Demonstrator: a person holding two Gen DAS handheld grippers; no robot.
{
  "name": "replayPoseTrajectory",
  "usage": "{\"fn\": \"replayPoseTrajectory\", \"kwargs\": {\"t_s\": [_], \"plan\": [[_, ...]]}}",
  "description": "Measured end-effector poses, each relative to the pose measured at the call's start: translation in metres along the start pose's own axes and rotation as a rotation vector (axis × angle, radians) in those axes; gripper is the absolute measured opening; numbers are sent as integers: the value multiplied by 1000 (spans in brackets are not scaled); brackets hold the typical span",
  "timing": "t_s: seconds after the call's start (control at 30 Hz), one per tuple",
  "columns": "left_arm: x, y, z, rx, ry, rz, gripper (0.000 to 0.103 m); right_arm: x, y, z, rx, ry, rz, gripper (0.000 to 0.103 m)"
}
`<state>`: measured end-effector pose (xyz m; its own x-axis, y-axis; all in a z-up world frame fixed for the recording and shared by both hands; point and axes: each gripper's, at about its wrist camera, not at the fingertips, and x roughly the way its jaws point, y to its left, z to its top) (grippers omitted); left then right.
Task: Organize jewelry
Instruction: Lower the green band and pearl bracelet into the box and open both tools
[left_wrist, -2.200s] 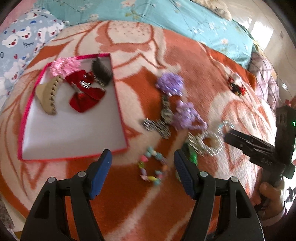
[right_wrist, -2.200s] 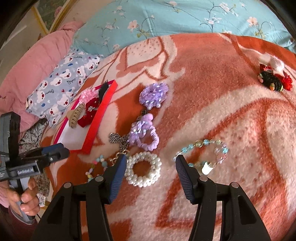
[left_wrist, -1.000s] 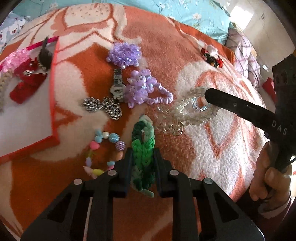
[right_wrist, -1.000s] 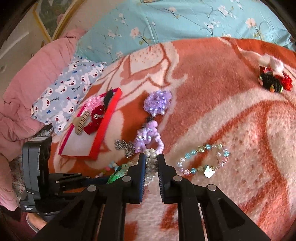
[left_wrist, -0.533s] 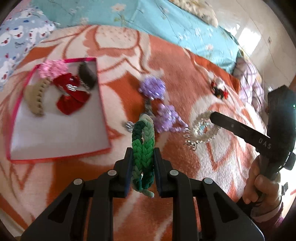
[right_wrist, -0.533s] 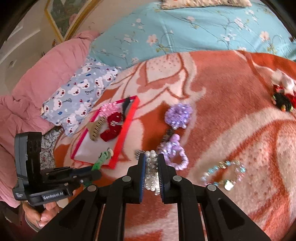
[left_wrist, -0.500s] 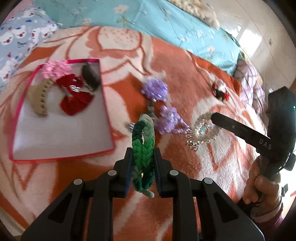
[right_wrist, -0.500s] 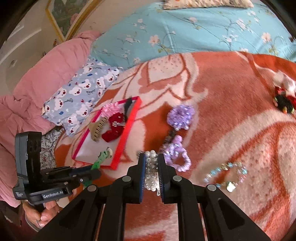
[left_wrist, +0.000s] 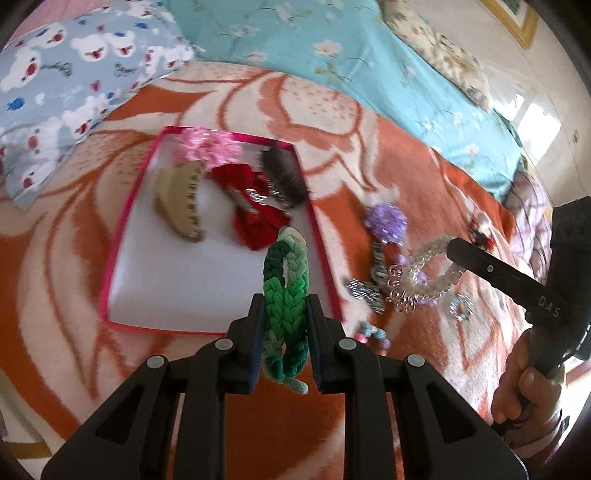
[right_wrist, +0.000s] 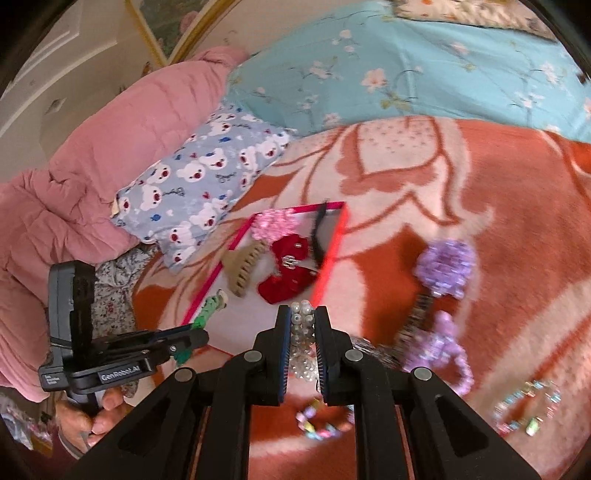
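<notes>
My left gripper (left_wrist: 285, 314) is shut on a green braided bracelet (left_wrist: 286, 291) and holds it above the near right corner of the pink-rimmed white tray (left_wrist: 122, 236). My right gripper (right_wrist: 302, 325) is shut on a pearl bracelet (right_wrist: 303, 343), lifted off the blanket beside the tray's (right_wrist: 328, 258) near edge. The pearl bracelet (left_wrist: 428, 269) and right gripper (left_wrist: 491, 269) also show in the left wrist view. The tray holds a tan claw clip (left_wrist: 177, 201), a red bow (left_wrist: 255, 218), a pink flower (left_wrist: 207, 147) and a black clip (left_wrist: 284, 177).
On the orange blanket lie a purple flower scrunchie (left_wrist: 386, 219), a purple bracelet (right_wrist: 443, 350), a silver chain (left_wrist: 364, 290), a pastel bead bracelet (right_wrist: 317, 426) and a blue bead bracelet (right_wrist: 524, 410). A bear-print pillow (right_wrist: 207, 177) and pink quilt (right_wrist: 92, 158) lie behind the tray.
Both grippers have moved left toward the tray with their bracelets. The green bracelet now hangs over the tray's corner; the pearl bracelet is nearer the tray's edge.
</notes>
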<state>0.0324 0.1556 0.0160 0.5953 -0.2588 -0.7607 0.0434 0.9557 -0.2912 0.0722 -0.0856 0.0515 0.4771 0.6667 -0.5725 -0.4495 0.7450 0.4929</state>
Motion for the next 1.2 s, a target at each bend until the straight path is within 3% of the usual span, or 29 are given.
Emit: {"fn": "replayPoseTrajectory", "kwargs": {"t_s": [0.57, 0.9, 1.2], "plan": [[17, 81, 19, -103, -1, 122, 19, 108, 60, 26, -65, 85, 141, 12], [48, 95, 34, -115, 25, 165, 19, 157, 25, 27, -51, 139, 28, 12], [72, 99, 35, -114, 72, 198, 19, 172, 4, 23, -30, 161, 9, 12]]}}
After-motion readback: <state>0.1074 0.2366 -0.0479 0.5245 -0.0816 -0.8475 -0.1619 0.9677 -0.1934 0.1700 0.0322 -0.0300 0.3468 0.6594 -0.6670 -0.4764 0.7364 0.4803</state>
